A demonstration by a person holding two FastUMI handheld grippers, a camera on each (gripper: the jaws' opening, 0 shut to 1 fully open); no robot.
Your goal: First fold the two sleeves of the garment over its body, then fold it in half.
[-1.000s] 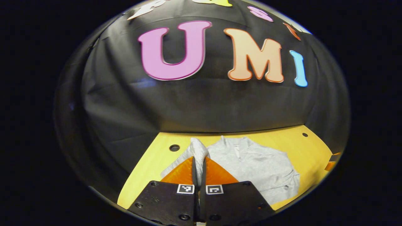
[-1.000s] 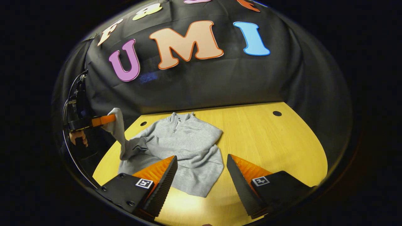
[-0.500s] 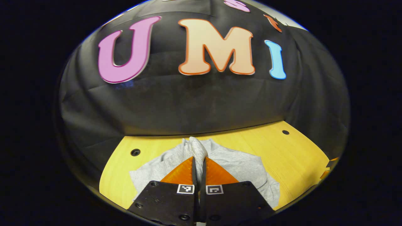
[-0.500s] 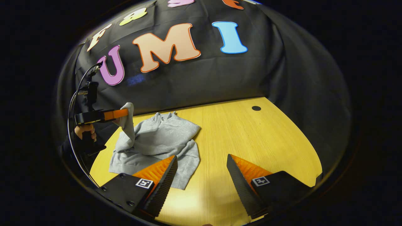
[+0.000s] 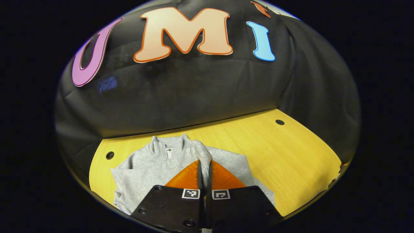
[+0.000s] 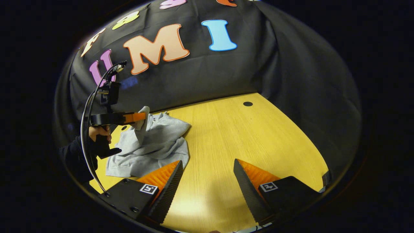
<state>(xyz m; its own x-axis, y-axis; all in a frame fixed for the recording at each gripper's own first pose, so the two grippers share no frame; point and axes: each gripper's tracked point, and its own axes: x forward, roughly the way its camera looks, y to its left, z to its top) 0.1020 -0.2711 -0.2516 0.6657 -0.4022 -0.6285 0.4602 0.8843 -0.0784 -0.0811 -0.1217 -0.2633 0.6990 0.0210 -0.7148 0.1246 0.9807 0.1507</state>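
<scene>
Far to the left, the left gripper (image 6: 142,116) pinches a grey sleeve (image 6: 141,124), lifting it above the garment (image 6: 155,142) on the yellow table (image 6: 245,145). Nearer, the right gripper (image 6: 207,166) hovers with jaws apart.

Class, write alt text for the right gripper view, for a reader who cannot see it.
A hand holds the left tongs clamped on a grey sleeve, lifted above the sweatshirt lying on a yellow table. The right tongs hang open over bare wood in the foreground.
</scene>
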